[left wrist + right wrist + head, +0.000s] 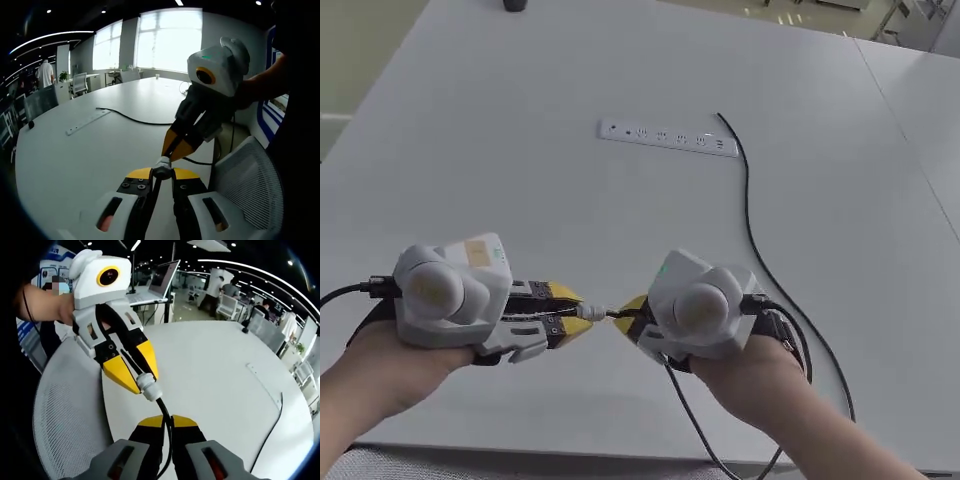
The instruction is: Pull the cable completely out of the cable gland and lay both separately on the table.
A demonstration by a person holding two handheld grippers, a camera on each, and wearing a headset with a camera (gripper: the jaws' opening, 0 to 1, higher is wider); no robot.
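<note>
A small white cable gland (591,312) is held just above the table's near edge, with a thin black cable (614,315) coming out of its right end. My left gripper (582,312) is shut on the gland (162,164), its yellow jaws on either side. Facing it tip to tip, my right gripper (625,318) is shut on the cable (165,415) a short way behind the gland (149,386). In the right gripper view my own jaws (167,421) pinch the cable and the left gripper (142,380) comes in from the upper left.
A white power strip (668,138) lies mid-table, and its black cord (752,215) runs toward the near right edge. The white table (520,180) is bare around it. A grey mesh chair (65,405) stands under the hands, and a dark object (514,5) sits at the far edge.
</note>
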